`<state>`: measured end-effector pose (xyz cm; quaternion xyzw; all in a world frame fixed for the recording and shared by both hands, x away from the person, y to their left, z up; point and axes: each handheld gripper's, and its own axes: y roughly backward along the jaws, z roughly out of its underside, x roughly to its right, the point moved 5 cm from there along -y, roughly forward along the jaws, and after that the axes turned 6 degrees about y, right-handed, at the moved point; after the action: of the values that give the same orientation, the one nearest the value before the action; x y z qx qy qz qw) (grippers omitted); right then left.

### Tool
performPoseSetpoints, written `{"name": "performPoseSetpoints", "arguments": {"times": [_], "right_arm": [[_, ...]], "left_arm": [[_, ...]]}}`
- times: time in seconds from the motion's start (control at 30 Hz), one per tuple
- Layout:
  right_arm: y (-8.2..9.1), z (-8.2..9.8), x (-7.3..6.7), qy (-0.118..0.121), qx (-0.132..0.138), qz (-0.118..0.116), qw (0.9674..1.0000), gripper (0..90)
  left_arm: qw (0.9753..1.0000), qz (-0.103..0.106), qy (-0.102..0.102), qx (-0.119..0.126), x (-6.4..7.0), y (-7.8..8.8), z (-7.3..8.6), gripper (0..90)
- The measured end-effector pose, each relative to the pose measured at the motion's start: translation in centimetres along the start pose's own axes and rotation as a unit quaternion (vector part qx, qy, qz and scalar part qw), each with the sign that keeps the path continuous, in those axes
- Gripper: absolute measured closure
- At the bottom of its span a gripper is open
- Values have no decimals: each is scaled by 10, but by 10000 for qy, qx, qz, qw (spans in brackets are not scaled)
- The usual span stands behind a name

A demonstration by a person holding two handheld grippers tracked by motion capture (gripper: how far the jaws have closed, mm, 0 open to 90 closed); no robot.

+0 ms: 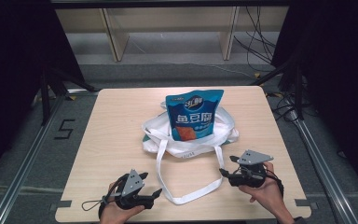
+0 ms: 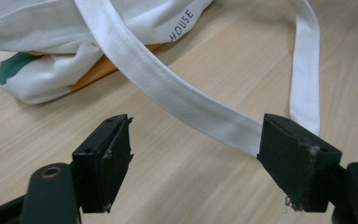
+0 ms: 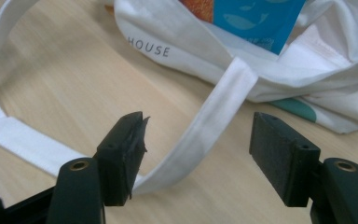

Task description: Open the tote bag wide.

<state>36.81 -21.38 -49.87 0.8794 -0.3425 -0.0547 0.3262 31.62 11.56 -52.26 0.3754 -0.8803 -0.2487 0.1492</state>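
A white tote bag [image 1: 191,140] lies in the middle of the wooden table [image 1: 112,126], with a blue snack pouch [image 1: 193,114] standing in its mouth. The bag's long white strap [image 1: 186,198] loops toward the front edge. My left gripper [image 1: 150,184] is open just left of the loop, and in the left gripper view the strap [image 2: 168,88] runs across in front of its open jaws [image 2: 196,123], leading up to the bag [image 2: 51,70]. My right gripper [image 1: 228,166] is open at the loop's right side. The strap [image 3: 223,93] passes between its jaws [image 3: 198,119], below the bag [image 3: 191,51] and pouch [image 3: 256,18].
A pale wooden shelf unit [image 1: 168,23] stands beyond the table, with cables [image 1: 256,42] on the floor to its right. Metal rails [image 1: 28,158] flank the table, and a "5" mark [image 1: 64,129] is on the floor at the left.
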Motion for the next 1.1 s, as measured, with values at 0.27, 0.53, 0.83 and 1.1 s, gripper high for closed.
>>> {"name": "performPoseSetpoints", "arguments": {"times": [0.27, 0.53, 0.83, 1.1], "right_arm": [[9, 16, -17, 61, -149, -76, 9998, 339], [15, 36, -31, 157, -463, -219, 9986, 315], [16, 48, -39, 175, -748, -367, 9964, 307], [13, 51, -43, 327, -898, -397, 9946, 307]], "left_arm": [[9999, 31, -102, -75, 5, 5, 6, 229], [9997, 94, -181, -106, 15, 5, 11, 227], [9995, 138, -187, -194, 18, 6, 14, 220], [9991, 69, -228, -340, 13, 5, 16, 219]]}}
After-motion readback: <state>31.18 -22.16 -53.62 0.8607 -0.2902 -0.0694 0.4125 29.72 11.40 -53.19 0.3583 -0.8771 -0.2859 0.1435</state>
